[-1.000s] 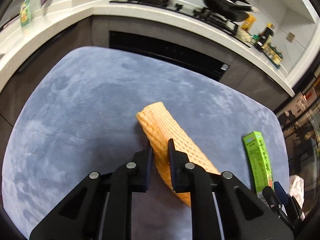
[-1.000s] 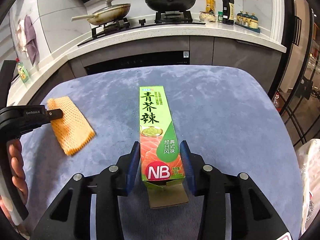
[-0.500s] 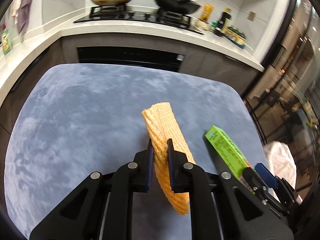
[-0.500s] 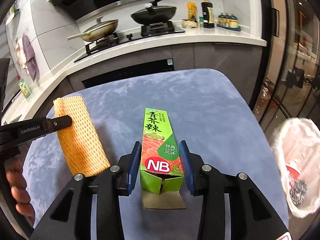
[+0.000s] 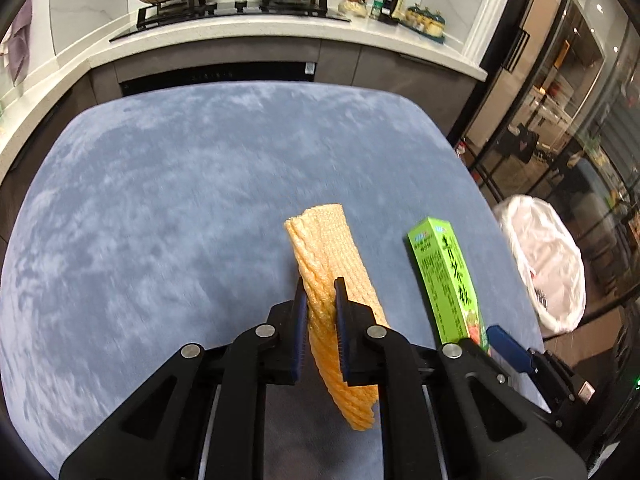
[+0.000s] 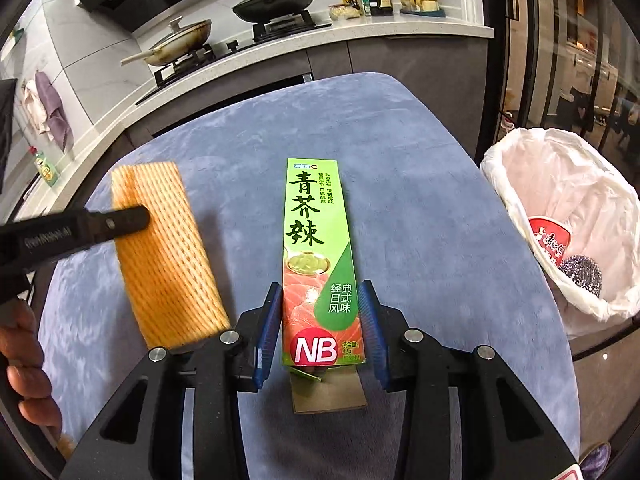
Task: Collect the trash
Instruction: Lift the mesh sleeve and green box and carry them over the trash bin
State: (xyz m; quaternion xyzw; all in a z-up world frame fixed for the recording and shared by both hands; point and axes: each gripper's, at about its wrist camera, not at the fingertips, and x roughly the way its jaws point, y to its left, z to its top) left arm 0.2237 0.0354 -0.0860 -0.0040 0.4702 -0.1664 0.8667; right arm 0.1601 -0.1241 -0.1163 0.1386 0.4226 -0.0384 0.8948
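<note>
Both grippers are clamped on trash. Left gripper has its jaws pressed into the orange foam net sleeve, which squashes thin between them and hangs edge-on above the blue table cover. Right gripper holds the green wasabi box by its near end, jaws flat against the long sides, so the box juts forward and level; its end flap hangs open below the grip. A grip on the narrow sides probably suits a light carton, since the faces would buckle.

Taking the white-lined trash bin as landmark: the box is left of it, over the table, and the sleeve is farther left again, beyond the box. The bin stands just off the table's right edge, its liner already holding a red packet and a steel scourer.

Both pieces look lifted clear of the cloth, so the pickup seems done and the carry to the bin remains. The box, being nearer, would likely go in first.

Behind the table, away from the bin, a stove carries two pans.
</note>
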